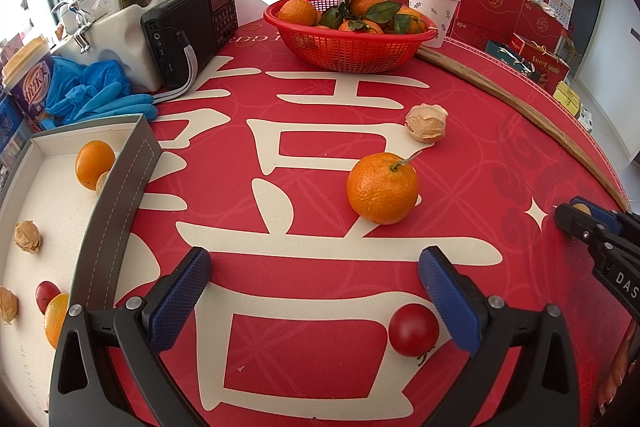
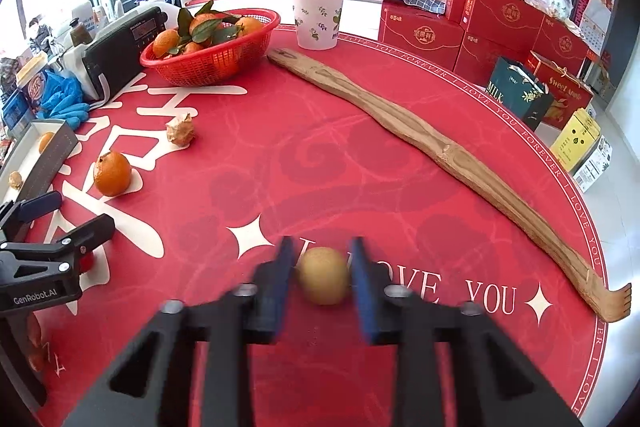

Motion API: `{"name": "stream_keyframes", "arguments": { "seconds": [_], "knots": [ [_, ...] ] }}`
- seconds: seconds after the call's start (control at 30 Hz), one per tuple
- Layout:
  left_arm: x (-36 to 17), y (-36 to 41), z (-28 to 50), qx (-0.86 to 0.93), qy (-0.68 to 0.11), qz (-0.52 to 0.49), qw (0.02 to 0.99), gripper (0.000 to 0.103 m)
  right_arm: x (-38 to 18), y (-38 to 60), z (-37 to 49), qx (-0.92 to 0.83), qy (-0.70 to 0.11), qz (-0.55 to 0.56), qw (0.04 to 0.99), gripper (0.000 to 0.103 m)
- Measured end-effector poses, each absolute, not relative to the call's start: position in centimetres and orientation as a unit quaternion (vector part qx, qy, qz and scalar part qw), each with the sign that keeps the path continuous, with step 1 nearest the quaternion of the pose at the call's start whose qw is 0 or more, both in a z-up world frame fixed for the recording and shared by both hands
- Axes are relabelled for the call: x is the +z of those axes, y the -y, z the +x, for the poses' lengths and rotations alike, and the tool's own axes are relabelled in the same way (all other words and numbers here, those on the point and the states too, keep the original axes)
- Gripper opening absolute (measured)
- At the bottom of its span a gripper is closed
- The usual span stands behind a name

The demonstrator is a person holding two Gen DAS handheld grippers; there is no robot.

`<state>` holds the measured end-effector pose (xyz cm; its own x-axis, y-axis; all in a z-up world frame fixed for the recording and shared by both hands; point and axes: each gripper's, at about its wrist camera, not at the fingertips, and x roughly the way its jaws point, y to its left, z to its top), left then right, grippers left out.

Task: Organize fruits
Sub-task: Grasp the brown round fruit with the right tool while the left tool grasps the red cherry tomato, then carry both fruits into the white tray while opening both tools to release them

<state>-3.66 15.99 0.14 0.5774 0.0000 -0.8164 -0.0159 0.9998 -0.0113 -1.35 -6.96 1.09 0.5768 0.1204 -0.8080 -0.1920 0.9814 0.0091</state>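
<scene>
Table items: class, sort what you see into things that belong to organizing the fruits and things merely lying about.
Belongs to the job:
loose orange
red tomato
yellow-brown fruit between the right gripper pads
grey tray
red basket
left gripper, open

Lying about:
radio
paper cup
wooden back scratcher
blue gloves

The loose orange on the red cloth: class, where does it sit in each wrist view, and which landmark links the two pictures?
Left wrist view: loose orange right of centre, beyond the open tongs.
Right wrist view: orange far left, mid-height.
Shared landmark: red basket of oranges behind it.
</scene>
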Motion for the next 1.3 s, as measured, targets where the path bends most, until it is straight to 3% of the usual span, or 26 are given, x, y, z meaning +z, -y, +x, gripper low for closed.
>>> {"name": "stream_keyframes", "arguments": {
  "seconds": [0.4,0.5,0.53,0.57,0.6,0.63,1.3],
  "knots": [
    [0.7,-13.3,-6.9,-0.018,-0.463,0.026,0.886,0.103,1.1,6.6,-1.6,0.111,-0.441,-0.023,0.89,0.027],
    [0.9,-12.1,-7.1,-0.022,-0.454,0.036,0.89,0.092,1.1,6.7,-1.6,0.114,-0.441,-0.022,0.89,0.027],
    [1.0,-12.0,-7.1,-0.029,-0.454,0.028,0.89,0.078,1.1,6.7,-1.6,0.114,-0.441,-0.021,0.89,0.027],
    [1.1,-11.9,-7.1,-0.041,-0.452,0.015,0.891,0.052,1.1,6.7,-1.7,0.115,-0.441,-0.019,0.89,0.027],
    [1.3,-11.7,-7.0,-0.036,-0.448,0.019,0.893,0.034,1.1,6.9,-1.7,0.119,-0.442,-0.013,0.889,0.027],
    [1.4,-11.5,-6.9,-0.036,-0.448,0.027,0.893,0.023,1.1,7.1,-1.7,0.126,-0.443,-0.003,0.888,0.027],
    [4.0,-16.3,-8.8,-0.017,-0.383,-0.001,0.924,0.024,3.1,4.7,-2.8,0.188,-0.41,0.033,0.892,0.027]
  ]
}}
